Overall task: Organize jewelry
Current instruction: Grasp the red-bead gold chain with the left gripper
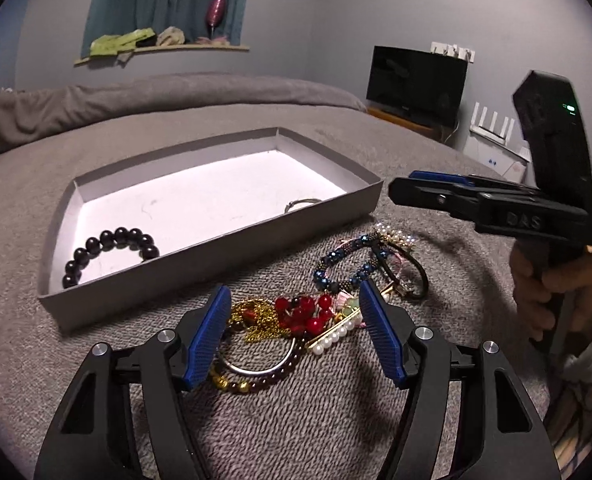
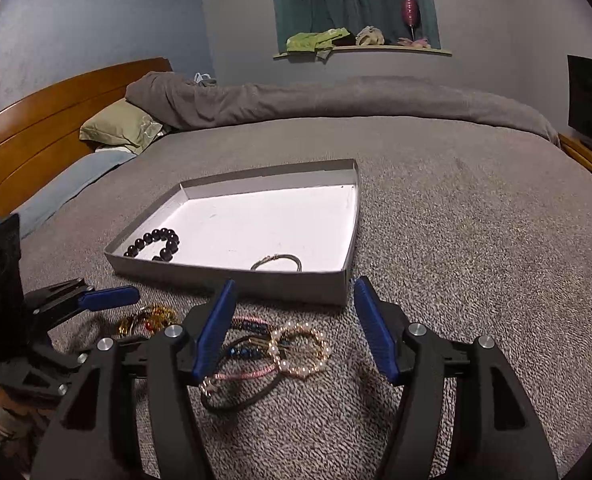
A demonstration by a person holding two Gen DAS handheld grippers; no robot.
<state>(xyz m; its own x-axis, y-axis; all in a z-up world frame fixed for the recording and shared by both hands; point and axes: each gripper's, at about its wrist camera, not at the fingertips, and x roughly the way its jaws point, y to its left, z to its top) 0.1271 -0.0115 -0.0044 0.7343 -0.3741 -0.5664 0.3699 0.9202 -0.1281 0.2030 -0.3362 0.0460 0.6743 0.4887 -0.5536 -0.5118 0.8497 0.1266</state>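
Observation:
My left gripper [image 1: 295, 290] hangs open just above a tangled jewelry pile on the grey bedspread: a red bead bracelet [image 1: 306, 314], a gold chain [image 1: 256, 316], a silver bangle [image 1: 256, 366] and a blue bead bracelet [image 1: 344, 268]. Nothing is between its pads. My right gripper [image 2: 295, 284] is open too, over a pearl bracelet [image 2: 300, 350], a pink bracelet [image 2: 240, 376] and a black cord [image 2: 236, 400]. Behind the pile lies a shallow grey box [image 2: 256, 280] holding a black bead bracelet [image 2: 156, 244] and a thin silver bracelet [image 2: 276, 262].
The box [image 1: 216, 244] sits on a wide bed with a rolled grey duvet [image 2: 336, 100] and pillows [image 2: 120, 124] by a wooden headboard. A hand [image 1: 556, 296] holds the right gripper [image 1: 410, 184] at the right of the left wrist view. A television [image 1: 416, 84] stands beyond the bed.

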